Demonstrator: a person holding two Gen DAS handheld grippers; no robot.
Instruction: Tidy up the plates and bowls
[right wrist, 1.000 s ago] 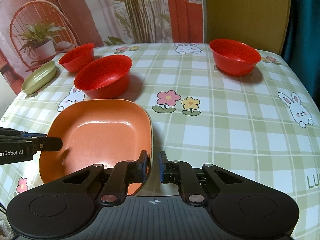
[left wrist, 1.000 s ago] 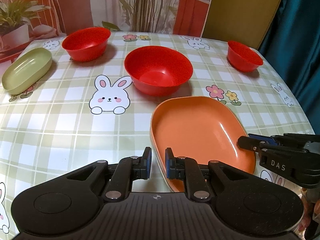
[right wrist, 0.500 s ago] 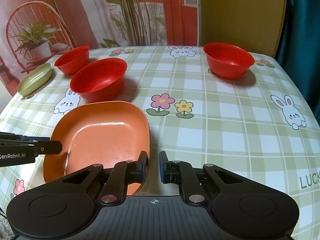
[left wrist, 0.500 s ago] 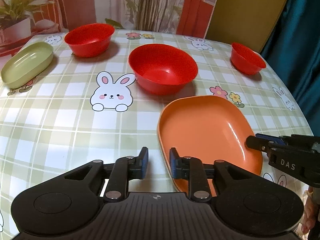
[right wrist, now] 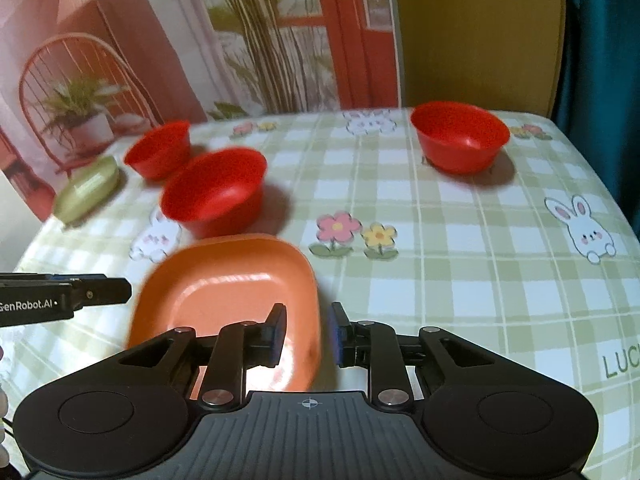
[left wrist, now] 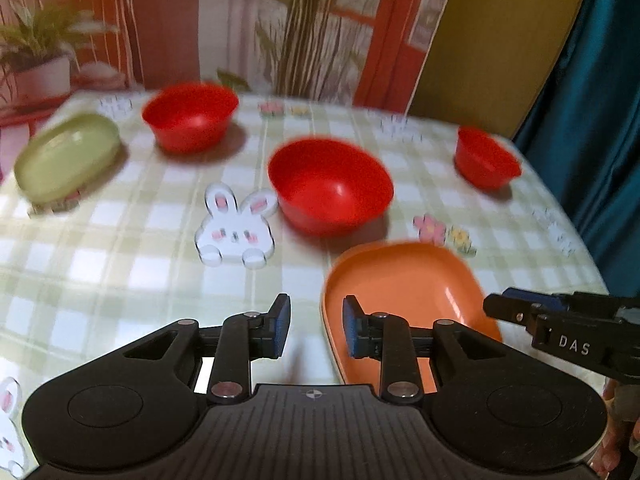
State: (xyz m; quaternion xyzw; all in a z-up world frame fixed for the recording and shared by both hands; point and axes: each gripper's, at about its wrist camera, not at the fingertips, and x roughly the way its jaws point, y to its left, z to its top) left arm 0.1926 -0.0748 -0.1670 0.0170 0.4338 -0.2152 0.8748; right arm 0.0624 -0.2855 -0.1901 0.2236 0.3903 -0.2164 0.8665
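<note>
Both claws straddle the orange plate (right wrist: 224, 280): right gripper (right wrist: 306, 334) and left gripper (left wrist: 314, 326) released, rims between pads, seemingly untouched given blur. Next: clench, lift toward the green plate (left wrist: 66, 158).

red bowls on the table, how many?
3. A large red bowl mid-table, just beyond the orange plate; a second bowl far left by the green dish; a third bowl far right. None seems hidden.
</note>
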